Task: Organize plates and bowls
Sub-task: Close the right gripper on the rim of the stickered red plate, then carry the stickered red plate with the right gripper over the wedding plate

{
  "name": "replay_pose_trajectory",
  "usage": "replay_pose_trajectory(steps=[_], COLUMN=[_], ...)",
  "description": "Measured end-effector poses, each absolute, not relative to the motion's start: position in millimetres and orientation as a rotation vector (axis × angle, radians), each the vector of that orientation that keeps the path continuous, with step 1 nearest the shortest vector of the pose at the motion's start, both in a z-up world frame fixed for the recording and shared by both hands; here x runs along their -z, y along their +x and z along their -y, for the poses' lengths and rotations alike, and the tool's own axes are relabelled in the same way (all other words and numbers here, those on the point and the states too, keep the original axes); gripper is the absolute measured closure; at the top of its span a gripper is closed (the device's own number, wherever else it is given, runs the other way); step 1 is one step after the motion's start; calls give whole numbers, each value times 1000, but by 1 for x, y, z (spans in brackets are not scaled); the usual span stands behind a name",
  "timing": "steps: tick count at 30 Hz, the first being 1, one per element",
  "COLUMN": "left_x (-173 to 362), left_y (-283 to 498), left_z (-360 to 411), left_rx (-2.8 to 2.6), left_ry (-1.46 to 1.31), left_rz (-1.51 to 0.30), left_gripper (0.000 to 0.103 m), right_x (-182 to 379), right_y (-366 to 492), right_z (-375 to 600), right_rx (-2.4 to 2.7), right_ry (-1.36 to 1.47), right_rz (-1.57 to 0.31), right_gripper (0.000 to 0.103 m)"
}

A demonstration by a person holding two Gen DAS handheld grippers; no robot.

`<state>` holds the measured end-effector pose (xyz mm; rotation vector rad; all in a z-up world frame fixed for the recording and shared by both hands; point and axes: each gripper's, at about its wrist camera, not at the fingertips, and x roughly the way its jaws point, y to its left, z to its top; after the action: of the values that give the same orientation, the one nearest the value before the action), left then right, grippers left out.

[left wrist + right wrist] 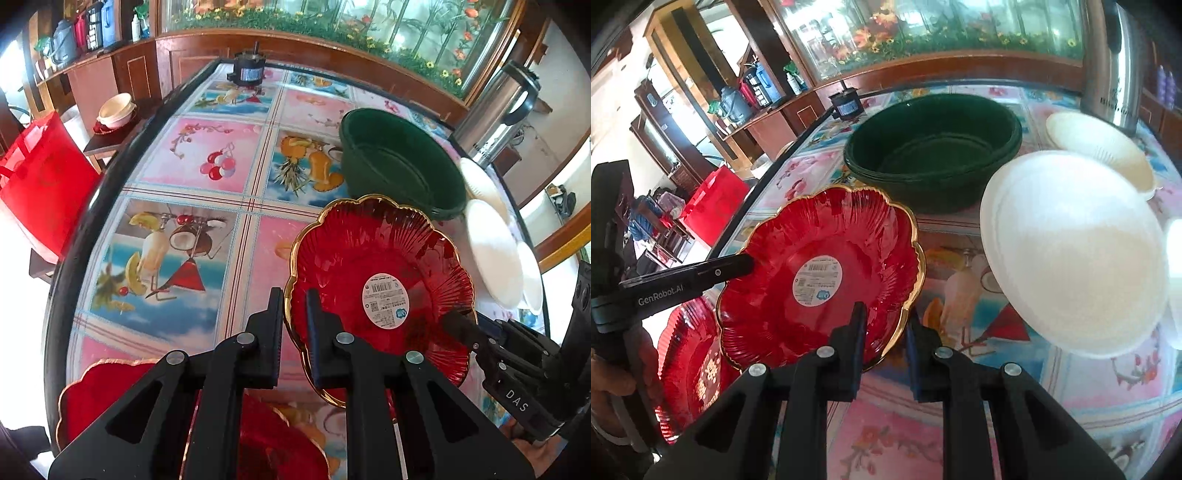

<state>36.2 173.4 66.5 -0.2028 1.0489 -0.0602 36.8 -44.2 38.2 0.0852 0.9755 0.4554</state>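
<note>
A red scalloped glass plate with a gold rim and a round white label (380, 280) (820, 269) hangs tilted above the table. My left gripper (294, 314) is shut on its left rim. My right gripper (884, 325) straddles its near right rim with a small gap showing; it also shows in the left wrist view (458, 325). More red plates (99, 398) (690, 365) lie below at the near edge. Dark green bowls (399, 162) (934, 151) stand stacked behind. White bowls (491, 251) (1075, 251) lie at the right.
The table carries a fruit-print cloth (184, 162). A black motor (247, 70) stands at its far end, a steel kettle (495, 114) at far right. A red bag (40, 181) and a side table with white bowls (114, 110) stand left.
</note>
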Motion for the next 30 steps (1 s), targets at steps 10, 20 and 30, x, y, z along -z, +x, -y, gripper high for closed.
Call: replay_pose_trajectory(steps=[10,20,30], left_x=[-95,-101,-75], left_y=[-17,-80,-122], left_z=[-182,-217,-263], left_rx=[32,-33,-113], left_ry=[-178,-201,-226], left_rz=[-955,-915,-961], left_gripper=[92,92,92], right_x=[-59,-64,-46], right_y=[3,-24,-37], right_z=[34,0,-59], right_rx=[-511,-589,-678], right_ry=[56,-16,-151], right_rz=[-908,-890,-945], right_gripper=[82,81,78])
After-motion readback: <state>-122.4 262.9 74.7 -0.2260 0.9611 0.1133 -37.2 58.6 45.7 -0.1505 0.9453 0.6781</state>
